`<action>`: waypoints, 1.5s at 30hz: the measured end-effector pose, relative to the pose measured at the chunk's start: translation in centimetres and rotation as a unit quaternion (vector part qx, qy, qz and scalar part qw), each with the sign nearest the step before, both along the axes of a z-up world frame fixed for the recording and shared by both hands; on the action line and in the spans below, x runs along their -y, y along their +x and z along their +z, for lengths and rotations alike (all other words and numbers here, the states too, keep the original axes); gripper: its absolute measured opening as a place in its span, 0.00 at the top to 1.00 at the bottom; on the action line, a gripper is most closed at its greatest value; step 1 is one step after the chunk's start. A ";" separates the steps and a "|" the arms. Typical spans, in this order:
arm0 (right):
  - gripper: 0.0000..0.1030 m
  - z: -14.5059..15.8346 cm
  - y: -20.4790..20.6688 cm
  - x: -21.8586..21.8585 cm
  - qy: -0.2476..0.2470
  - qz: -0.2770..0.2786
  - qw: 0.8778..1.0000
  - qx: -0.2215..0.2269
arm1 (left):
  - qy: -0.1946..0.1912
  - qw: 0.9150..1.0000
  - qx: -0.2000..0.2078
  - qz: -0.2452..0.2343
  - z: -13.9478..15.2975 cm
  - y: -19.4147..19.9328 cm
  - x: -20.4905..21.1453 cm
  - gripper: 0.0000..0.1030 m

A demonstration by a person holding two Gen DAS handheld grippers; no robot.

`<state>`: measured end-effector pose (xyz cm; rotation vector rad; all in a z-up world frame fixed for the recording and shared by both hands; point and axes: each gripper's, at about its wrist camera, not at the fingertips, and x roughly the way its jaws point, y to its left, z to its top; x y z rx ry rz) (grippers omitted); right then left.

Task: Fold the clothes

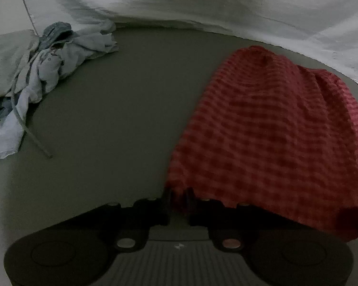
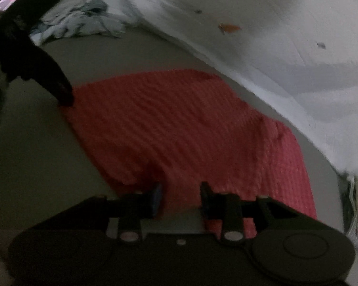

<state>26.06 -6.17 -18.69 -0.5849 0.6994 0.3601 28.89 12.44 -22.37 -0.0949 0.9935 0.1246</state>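
A red checked garment (image 1: 269, 128) lies spread on the grey surface (image 1: 131, 95). My left gripper (image 1: 179, 200) is shut on its near left corner, with cloth bunched between the fingers. In the right wrist view the same garment (image 2: 179, 124) stretches across the middle. My right gripper (image 2: 181, 195) is open, its fingers apart over the garment's near edge, holding nothing. The left gripper shows there as a dark shape (image 2: 64, 95) pinching the garment's far left corner.
A crumpled pile of pale blue and grey clothes (image 1: 35, 76) lies at the left, with a grey cord (image 1: 28, 128) across it. A white sheet with carrot prints (image 1: 226, 4) rises behind the surface. The pile also shows in the right wrist view (image 2: 83, 21).
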 end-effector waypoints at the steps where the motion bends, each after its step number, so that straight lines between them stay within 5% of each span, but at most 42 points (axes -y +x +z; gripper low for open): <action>1: 0.55 -0.2 0.1 -0.4 -0.009 -0.001 1.000 0.001 | -0.005 1.000 0.000 -0.001 0.0 0.0 -0.3 0.92; 3: 0.60 -0.8 0.3 -1.1 -0.033 -0.004 0.999 -0.003 | -0.015 1.000 0.000 -0.004 0.1 0.0 -0.8 0.96; 6: 0.94 -1.9 0.9 -1.3 -0.069 -0.016 0.997 -0.018 | -0.023 1.000 0.011 0.007 0.3 0.0 -1.6 0.98; 12: 0.99 -0.3 -0.4 -0.5 -0.066 -0.012 0.997 -0.035 | -0.076 0.995 0.036 0.046 2.0 -0.4 -4.1 0.98; 17: 0.93 -2.1 0.2 -0.6 -0.054 -0.014 0.993 -0.106 | -0.109 0.992 -0.011 0.067 -0.1 0.1 -5.3 0.98; 21: 0.53 0.1 0.5 0.0 -0.026 -0.029 0.997 -0.067 | -0.153 0.986 0.007 0.067 0.8 -0.1 -6.4 0.98; 30: 0.52 3.4 2.5 -5.4 0.033 0.063 0.997 -0.041 | -0.235 0.969 0.059 0.041 4.4 -0.2 -8.0 0.98; 34: 0.44 3.7 3.6 -9.4 0.068 0.115 0.990 -0.051 | -0.263 0.961 0.078 0.027 5.9 0.2 -8.5 0.98; 41: 0.41 2.0 5.1 -14.8 0.009 0.153 0.988 -0.002 | -0.303 0.949 0.084 0.009 6.9 1.0 -9.0 0.99; 42: 0.47 1.7 5.5 -15.2 -0.004 0.149 0.989 0.008 | -0.309 0.948 0.083 0.007 7.0 1.1 -9.2 0.99; 45: 0.97 1.4 6.3 -15.4 -0.024 0.140 0.989 0.028 | -0.324 0.943 0.077 -0.001 7.1 1.5 -9.5 0.98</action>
